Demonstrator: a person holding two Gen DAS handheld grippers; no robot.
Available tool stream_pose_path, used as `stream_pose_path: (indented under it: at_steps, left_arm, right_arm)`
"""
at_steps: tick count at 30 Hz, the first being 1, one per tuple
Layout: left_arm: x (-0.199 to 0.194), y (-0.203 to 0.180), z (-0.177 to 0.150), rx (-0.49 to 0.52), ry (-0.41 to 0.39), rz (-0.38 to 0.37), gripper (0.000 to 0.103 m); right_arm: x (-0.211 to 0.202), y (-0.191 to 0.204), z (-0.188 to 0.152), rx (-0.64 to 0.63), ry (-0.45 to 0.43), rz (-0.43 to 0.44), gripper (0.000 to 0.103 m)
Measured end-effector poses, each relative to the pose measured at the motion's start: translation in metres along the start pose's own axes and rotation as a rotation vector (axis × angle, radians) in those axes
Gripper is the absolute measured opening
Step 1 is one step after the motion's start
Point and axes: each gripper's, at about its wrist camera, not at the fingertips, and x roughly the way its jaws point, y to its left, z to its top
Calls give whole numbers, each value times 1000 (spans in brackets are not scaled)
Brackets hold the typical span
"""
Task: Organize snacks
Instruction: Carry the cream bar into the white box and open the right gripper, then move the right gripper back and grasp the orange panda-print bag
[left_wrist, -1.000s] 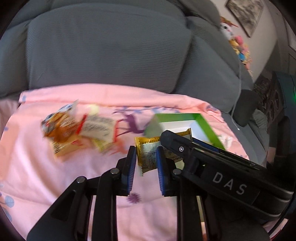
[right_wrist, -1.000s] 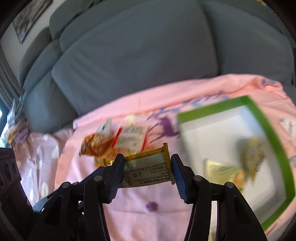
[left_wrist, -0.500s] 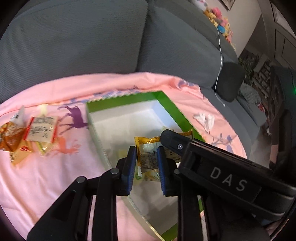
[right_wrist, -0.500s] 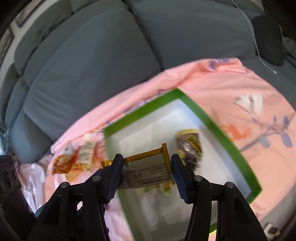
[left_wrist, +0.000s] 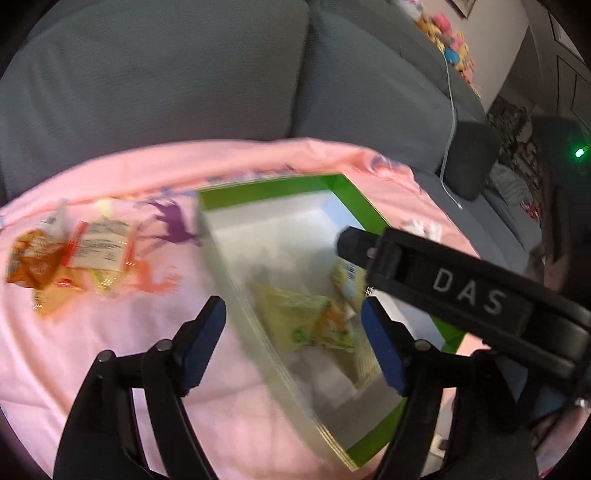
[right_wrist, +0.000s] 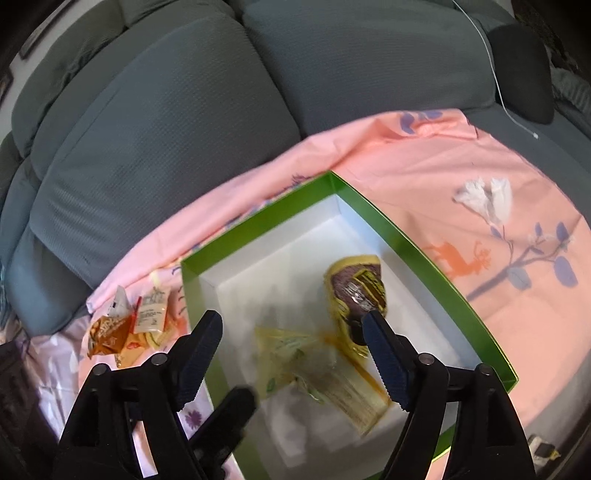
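A green-rimmed box (left_wrist: 354, 192) (right_wrist: 406, 240) with a white inside lies on a pink printed cloth. My left gripper (left_wrist: 293, 314) hangs over the box's left wall, its jaws opening with nothing pressed between them. My right gripper (right_wrist: 291, 325) hangs over the box's inside, its jaws opening too, and no pad touches a packet. Blurred in the box below lie a yellow-green packet (left_wrist: 306, 317) (right_wrist: 288, 350) and a gold packet (right_wrist: 354, 395). A purple-and-yellow packet (right_wrist: 358, 288) lies further in. The right gripper's black body (left_wrist: 465, 295) crosses the left wrist view.
A pile of orange, white and yellow snack packets (left_wrist: 74, 251) (right_wrist: 129, 325) lies on the cloth (left_wrist: 147, 350) left of the box. Grey sofa cushions (right_wrist: 166, 129) rise behind. A white cable (left_wrist: 450, 110) runs down the sofa at the right.
Both grippers held yellow packets between their pads. Both sets of jaws have now spread wide, and the packets lie loose in the box. Both views have shifted over the box.
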Motion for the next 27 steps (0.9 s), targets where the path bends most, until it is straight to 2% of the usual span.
stream_pose_path:
  at_steps: [4,13,17,20,23,27]
  left_arm:
    - [-26,38,-2,-69,-41,35,84]
    - [-75,147,-35,-224,-68,273,94]
    - [-79,206,-60,-368,-63,354,94]
    - [-77,241,-72,-448,-26,372,94]
    - [-80,264,-76,-515,-22,344,94]
    - [-86,282,-78,-592,-30,329,94]
  right_arm:
    - [-3,20,-3,-53,-25,19,85]
    - [-7,91,-18,-191,-73,173,89]
    - [2,137,-34,-273,-58,213,89]
    - [14,166,-47,-320,-14,250,89]
    - [36,187,-52,-326,64,272,89]
    - [73,225,-53,-378,158,213,89]
